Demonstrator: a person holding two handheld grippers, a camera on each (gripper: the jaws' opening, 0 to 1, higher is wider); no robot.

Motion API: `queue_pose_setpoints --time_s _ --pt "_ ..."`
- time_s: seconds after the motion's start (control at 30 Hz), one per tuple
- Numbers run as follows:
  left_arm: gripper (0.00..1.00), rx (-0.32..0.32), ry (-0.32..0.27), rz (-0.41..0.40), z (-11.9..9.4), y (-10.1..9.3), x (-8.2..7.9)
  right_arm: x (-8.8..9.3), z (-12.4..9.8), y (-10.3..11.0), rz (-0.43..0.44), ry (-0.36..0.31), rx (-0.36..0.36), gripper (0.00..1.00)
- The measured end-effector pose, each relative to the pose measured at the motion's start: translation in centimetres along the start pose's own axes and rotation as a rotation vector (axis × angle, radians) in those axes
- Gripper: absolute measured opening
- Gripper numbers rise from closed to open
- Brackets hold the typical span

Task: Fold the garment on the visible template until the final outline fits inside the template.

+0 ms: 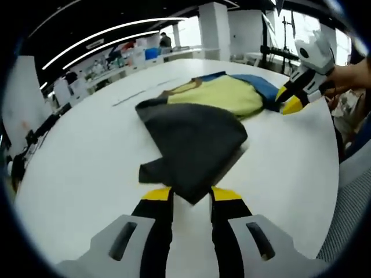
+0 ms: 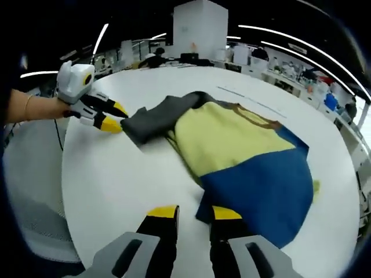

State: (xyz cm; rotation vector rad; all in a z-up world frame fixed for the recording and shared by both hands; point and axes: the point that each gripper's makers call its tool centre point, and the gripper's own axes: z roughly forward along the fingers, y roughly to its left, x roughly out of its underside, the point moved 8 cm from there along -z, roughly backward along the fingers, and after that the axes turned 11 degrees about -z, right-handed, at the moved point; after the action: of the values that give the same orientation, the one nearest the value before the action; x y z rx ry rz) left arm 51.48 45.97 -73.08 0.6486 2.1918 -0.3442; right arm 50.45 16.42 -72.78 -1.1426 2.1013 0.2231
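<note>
A garment lies on the round white table [image 1: 81, 162], with a yellow body [image 1: 223, 95], a blue part [image 1: 261, 84] and a dark grey part [image 1: 197, 139] folded toward me. My left gripper [image 1: 191, 194] is open, and the grey corner reaches in between its yellow fingertips. In the right gripper view the same garment shows yellow [image 2: 232, 139], blue [image 2: 261, 191] and grey [image 2: 156, 119]. My right gripper [image 2: 194, 212] is open with the blue corner lying between its tips. The left gripper [image 2: 115, 117] stands at the grey edge, the right gripper [image 1: 288, 99] at the blue edge.
A thin straight line [image 1: 139, 95] is marked on the table beyond the garment, also seen as a line [image 2: 255, 98] in the right gripper view. A mesh chair [image 1: 353, 214] stands off the table's edge. A hand [image 2: 35, 110] holds the left gripper. Desks and people fill the background.
</note>
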Motion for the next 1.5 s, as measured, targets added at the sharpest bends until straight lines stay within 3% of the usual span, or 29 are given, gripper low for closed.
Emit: queue_pose_setpoints --time_s 0.1,0.13,0.43,0.5,0.57,0.73,0.87,1.0,1.17,1.27,1.5 --pt "0.15 0.006 0.008 0.024 0.1 -0.2 -0.1 0.5 0.3 0.0 -0.018 0.031 0.021 0.12" --pt "0.13 0.008 0.020 0.028 0.1 -0.2 0.0 0.4 0.3 -0.2 -0.034 0.008 0.038 0.10" --pt "0.00 0.018 0.020 0.018 -0.1 -0.4 -0.2 0.6 0.2 -0.6 -0.032 0.027 0.066 0.00" --pt "0.00 0.029 0.025 0.020 -0.1 -0.5 -0.2 0.6 0.2 -0.7 0.051 0.025 0.062 0.00" --pt "0.00 0.028 0.027 0.042 -0.3 -0.8 -0.3 0.6 0.2 -1.0 0.046 0.024 0.057 0.00" --pt "0.00 0.037 -0.006 -0.005 -0.9 -0.6 -1.1 0.4 -0.2 -1.0 0.036 0.024 0.048 0.00" --pt "0.00 0.031 -0.018 -0.039 -1.6 -0.5 -1.4 -0.4 -1.5 -1.4 0.047 -0.015 0.063 0.00" --pt "0.00 0.048 -0.091 -0.222 -2.5 -0.7 -2.2 -1.2 -3.2 -2.1 0.060 -0.039 0.087 0.00" --pt "0.00 0.021 -0.105 -0.215 -3.6 -0.4 -3.2 -2.2 -5.3 -3.5 0.085 -0.087 0.105 0.00" --pt "0.00 -0.002 -0.119 -0.271 -4.6 -0.1 -4.1 -2.5 -6.6 -4.8 0.068 -0.094 0.164 0.00" --pt "0.00 -0.078 -0.127 -0.337 -6.3 2.3 -4.5 -2.5 -9.6 -8.1 0.087 -0.114 0.255 0.00"
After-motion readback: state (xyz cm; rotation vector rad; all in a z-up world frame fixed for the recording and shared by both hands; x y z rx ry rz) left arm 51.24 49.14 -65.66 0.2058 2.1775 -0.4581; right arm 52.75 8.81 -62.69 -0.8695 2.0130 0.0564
